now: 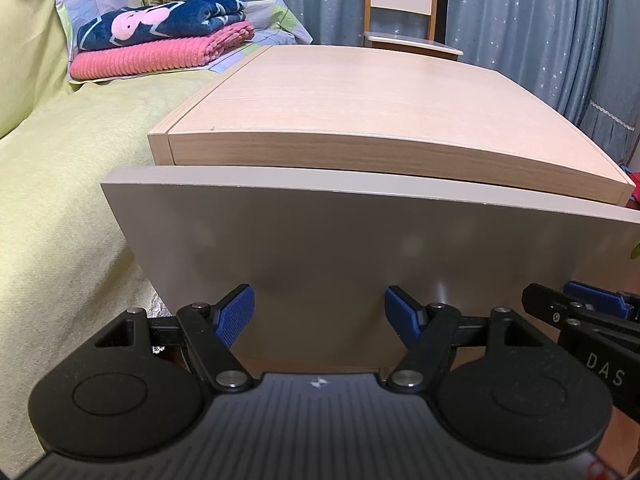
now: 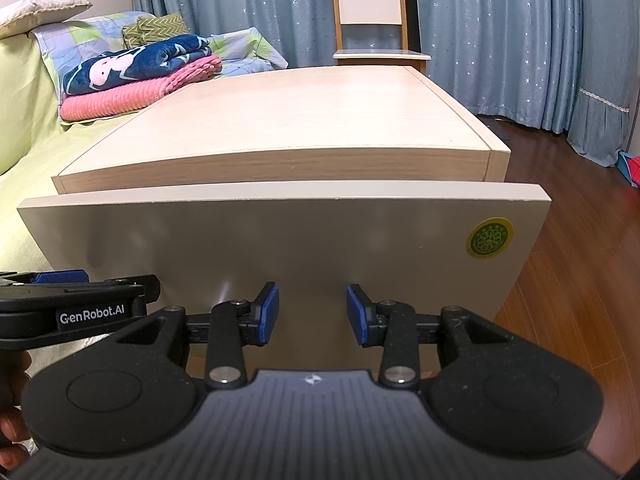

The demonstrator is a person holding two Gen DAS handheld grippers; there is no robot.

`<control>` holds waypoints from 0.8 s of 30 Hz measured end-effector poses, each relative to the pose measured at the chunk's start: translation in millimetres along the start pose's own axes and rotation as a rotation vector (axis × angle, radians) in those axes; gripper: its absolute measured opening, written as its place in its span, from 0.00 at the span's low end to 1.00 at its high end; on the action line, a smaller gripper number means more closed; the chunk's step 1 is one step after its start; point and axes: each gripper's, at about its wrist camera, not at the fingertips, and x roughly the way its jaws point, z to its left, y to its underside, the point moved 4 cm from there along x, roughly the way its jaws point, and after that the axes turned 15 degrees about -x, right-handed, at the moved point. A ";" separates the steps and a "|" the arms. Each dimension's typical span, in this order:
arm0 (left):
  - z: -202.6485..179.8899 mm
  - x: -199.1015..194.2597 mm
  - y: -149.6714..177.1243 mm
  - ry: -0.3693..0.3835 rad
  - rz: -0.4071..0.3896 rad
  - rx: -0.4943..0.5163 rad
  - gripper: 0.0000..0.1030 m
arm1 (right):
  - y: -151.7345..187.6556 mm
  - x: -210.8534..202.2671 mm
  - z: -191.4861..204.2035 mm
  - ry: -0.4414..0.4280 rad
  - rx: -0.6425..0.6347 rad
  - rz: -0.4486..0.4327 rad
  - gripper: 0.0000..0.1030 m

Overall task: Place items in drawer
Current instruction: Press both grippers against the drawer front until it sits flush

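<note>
Both the left gripper (image 1: pixel 319 316) and right gripper (image 2: pixel 313 314) are spread apart, holding nothing, side by side just before the smooth beige drawer front (image 1: pixel 360 248), which stands slightly out from the pale wood-grain cabinet (image 1: pixel 352 100). Beside it lies a yellow-green bed (image 1: pixel 60 184) with folded blankets (image 1: pixel 160 40); beyond are a chair (image 2: pixel 370 20) and starred blue curtains (image 2: pixel 500 32), over a wooden floor (image 2: pixel 580 280).

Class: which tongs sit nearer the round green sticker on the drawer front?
Right. The right tongs face the drawer front below and left of the sticker; the left tongs sit further left.
</note>
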 end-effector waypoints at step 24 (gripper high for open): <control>0.9 11.2 -11.2 0.006 0.003 -0.017 0.71 | -6.1 9.3 4.0 0.010 0.003 -0.007 0.33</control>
